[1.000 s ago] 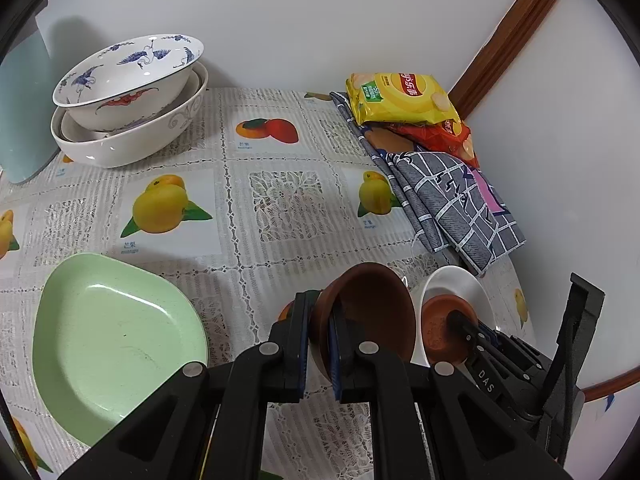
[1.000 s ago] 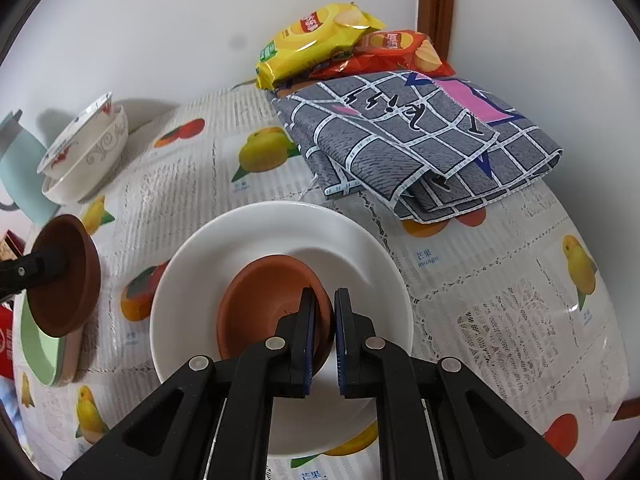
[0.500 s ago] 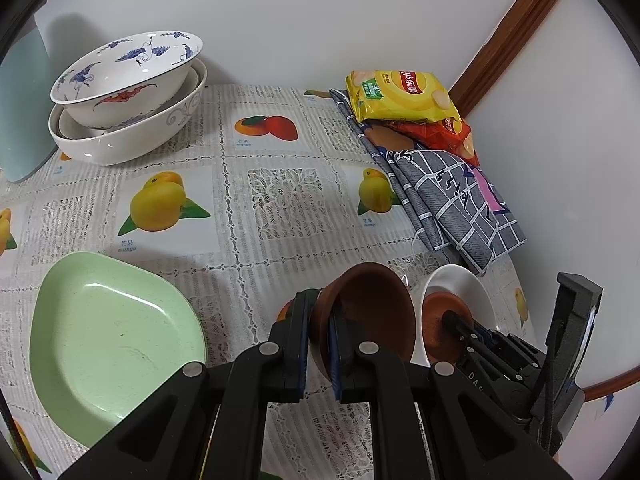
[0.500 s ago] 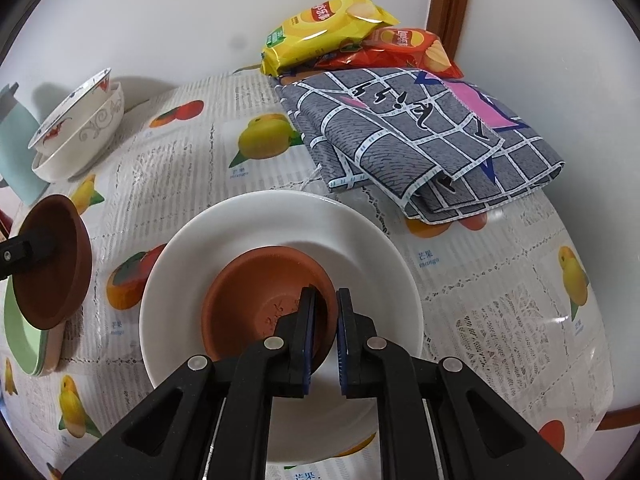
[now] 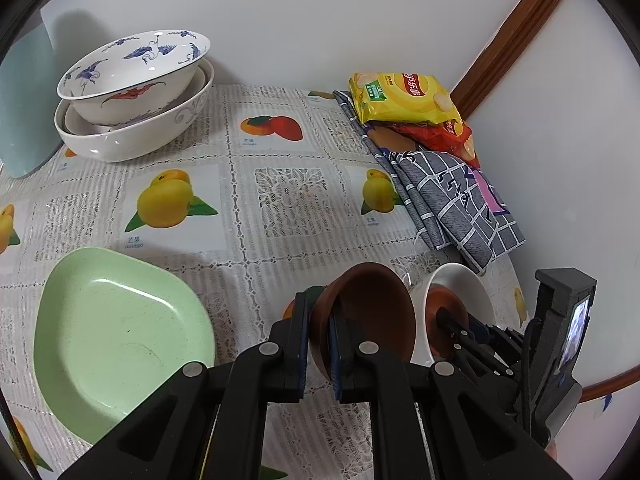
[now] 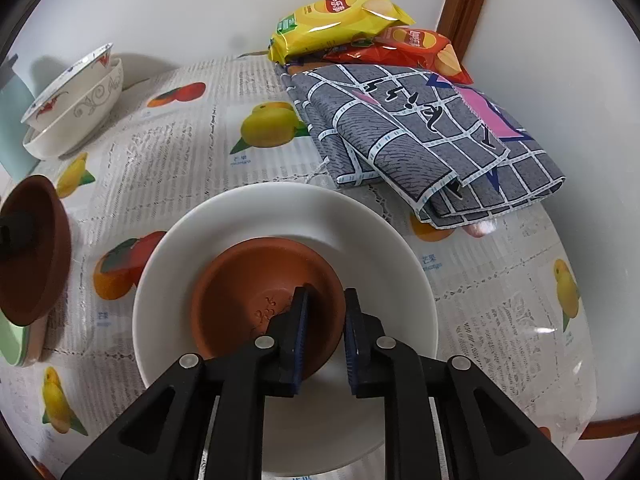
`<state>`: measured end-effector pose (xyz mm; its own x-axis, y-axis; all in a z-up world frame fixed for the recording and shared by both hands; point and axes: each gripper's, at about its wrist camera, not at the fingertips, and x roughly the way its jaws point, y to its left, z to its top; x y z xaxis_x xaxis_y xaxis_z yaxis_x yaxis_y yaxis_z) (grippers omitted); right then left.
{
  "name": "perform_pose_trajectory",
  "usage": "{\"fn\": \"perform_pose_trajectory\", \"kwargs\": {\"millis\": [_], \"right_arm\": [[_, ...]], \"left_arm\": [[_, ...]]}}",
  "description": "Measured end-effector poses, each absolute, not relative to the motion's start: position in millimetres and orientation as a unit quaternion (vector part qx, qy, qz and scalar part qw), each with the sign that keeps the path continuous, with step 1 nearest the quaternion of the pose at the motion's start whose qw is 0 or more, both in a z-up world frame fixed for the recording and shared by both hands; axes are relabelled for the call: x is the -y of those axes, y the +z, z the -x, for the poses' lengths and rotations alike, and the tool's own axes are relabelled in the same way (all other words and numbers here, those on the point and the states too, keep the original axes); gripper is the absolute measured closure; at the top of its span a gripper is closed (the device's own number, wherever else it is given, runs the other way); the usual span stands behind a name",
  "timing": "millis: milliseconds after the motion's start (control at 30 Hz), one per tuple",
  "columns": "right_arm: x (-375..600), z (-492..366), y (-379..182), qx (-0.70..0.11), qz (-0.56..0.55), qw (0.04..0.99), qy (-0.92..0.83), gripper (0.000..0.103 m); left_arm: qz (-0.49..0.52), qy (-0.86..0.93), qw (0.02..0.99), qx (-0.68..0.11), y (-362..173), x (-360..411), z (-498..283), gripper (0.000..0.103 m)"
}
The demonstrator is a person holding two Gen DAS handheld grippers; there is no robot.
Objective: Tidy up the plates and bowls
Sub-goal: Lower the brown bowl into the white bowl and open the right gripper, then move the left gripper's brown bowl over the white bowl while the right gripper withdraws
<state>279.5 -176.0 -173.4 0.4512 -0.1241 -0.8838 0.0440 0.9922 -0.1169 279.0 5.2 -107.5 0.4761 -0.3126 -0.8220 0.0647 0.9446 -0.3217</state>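
Observation:
My left gripper [image 5: 319,340] is shut on the rim of a dark brown dish [image 5: 372,312] and holds it tilted on edge above the tablecloth; it also shows in the right wrist view [image 6: 32,256]. A lighter terracotta dish [image 6: 256,300] rests in the white plate [image 6: 280,220]. My right gripper [image 6: 325,340] is open, its jaws astride that dish's near rim. In the left wrist view the white plate [image 5: 472,284] and terracotta dish [image 5: 436,308] sit right of my held dish. A green plate [image 5: 112,336] lies at the left.
Stacked white patterned bowls [image 5: 136,92] stand at the back left beside a pale blue object [image 5: 24,104]. A folded grey checked cloth [image 6: 420,128] and chip bags [image 6: 340,16] lie at the back right near the wall corner. The table edge curves at the right.
My right gripper has opened and let go of the terracotta dish, which now rests in the white plate. My left gripper holds its brown dish almost still.

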Motion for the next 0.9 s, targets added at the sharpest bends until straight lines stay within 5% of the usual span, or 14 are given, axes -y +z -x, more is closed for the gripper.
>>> {"fn": "perform_pose_trajectory", "kwargs": {"millis": [267,467,900], "right_arm": [[172,-282,-175,-0.522,0.053,0.85,-0.05,0.077],[173,-276,-162,-0.503,0.049,0.862,-0.045,0.059],[197,-238,-117,-0.456,0.005,0.888,-0.048,0.058]], "left_arm": [[0.128,-0.113,0.851,-0.497,-106,-11,-273,0.094],[0.131,-0.112,0.853,-0.493,-101,-16,-268,0.094],[0.122,-0.122,0.857,-0.485,-87,-3,-250,0.094]]}}
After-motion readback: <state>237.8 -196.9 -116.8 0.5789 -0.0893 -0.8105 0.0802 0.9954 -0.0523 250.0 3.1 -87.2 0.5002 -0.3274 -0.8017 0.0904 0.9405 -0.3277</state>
